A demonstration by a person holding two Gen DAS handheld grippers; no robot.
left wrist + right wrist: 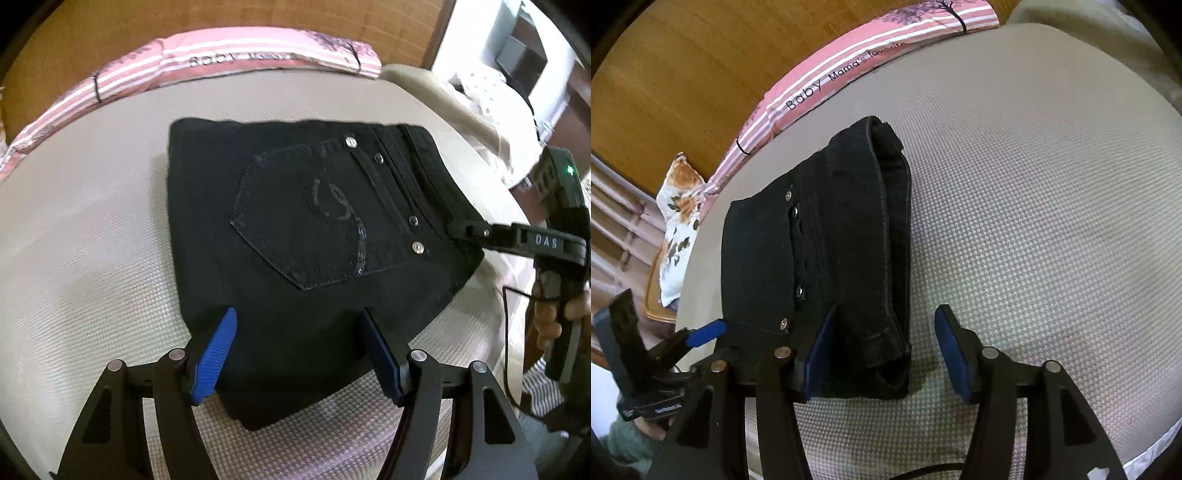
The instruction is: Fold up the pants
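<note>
Black jeans (303, 221), folded into a compact stack with a back pocket on top, lie on a grey woven mattress (92, 240). My left gripper (298, 314) stands open astride the stack's near edge, and its blue pads do not press the cloth. In the right wrist view the jeans (820, 240) show their waistband side. My right gripper (886, 317) is open there: the left pad is beside the folded edge and the right pad is over bare mattress (1034, 221). The right gripper (465, 229) also shows side-on at the waistband corner. The left gripper's blue finger (709, 330) appears at the stack's far corner.
A pink striped cloth (221, 62) printed "Baby" runs along the mattress's far edge below a wooden headboard (184, 22). A floral cushion (679, 206) lies off the left side. Beige bedding (454, 99) is heaped at the right. A hand (554, 314) grips the right tool's handle.
</note>
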